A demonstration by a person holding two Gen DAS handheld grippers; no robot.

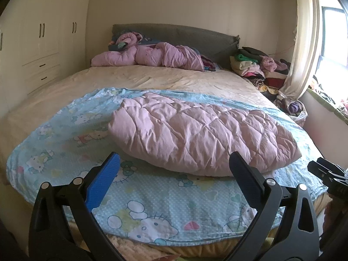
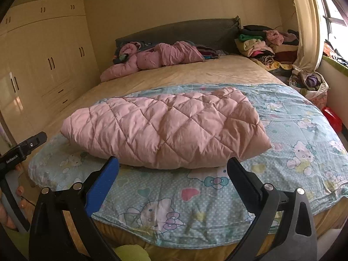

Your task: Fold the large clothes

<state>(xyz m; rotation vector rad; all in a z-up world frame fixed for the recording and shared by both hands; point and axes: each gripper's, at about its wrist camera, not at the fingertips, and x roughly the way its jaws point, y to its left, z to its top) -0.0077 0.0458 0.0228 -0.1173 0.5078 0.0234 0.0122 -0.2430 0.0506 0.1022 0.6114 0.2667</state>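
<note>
The pink quilted garment (image 1: 202, 137) lies folded on a blue cartoon-print sheet (image 1: 65, 143) spread over the near end of the bed (image 1: 152, 78); the left claw (image 1: 174, 163) hangs just before it, jaws wide apart and empty; the right claw (image 2: 173, 163) likewise gapes, holding nothing; a crumpled pink quilt (image 2: 152, 58) sits by the headboard.

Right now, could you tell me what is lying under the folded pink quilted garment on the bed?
The pink quilted garment rests on a light blue cartoon-print sheet, which is spread over the beige bed cover. Whatever lies directly beneath the garment is hidden.
</note>
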